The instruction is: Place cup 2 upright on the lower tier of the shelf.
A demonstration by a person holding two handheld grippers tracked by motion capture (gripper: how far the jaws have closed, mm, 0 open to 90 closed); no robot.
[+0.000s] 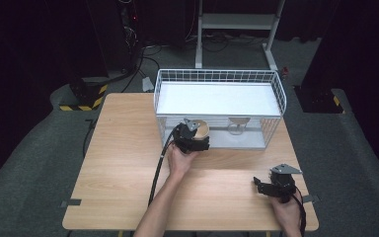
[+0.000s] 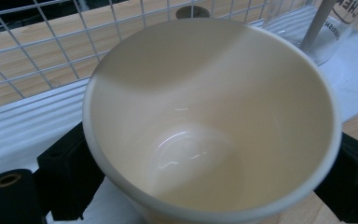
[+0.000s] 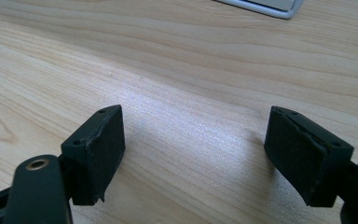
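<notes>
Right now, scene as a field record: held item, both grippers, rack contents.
held item: cream paper cup, empty, upright
left gripper: shut on the cup, at the front of the white wire rack
right gripper: open, nothing between its jaws, over the bare wooden table
rack lower shelf: clear stemmed glass, beside the cup

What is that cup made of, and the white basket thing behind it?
The cup looks like paper with a smooth, slightly glossy cream lining: thin rolled rim, soft glints at the bottom. It could be thin plastic. The basket looks like metal wire coated matte white, since it is a grid of thin, stiff rods.
</notes>
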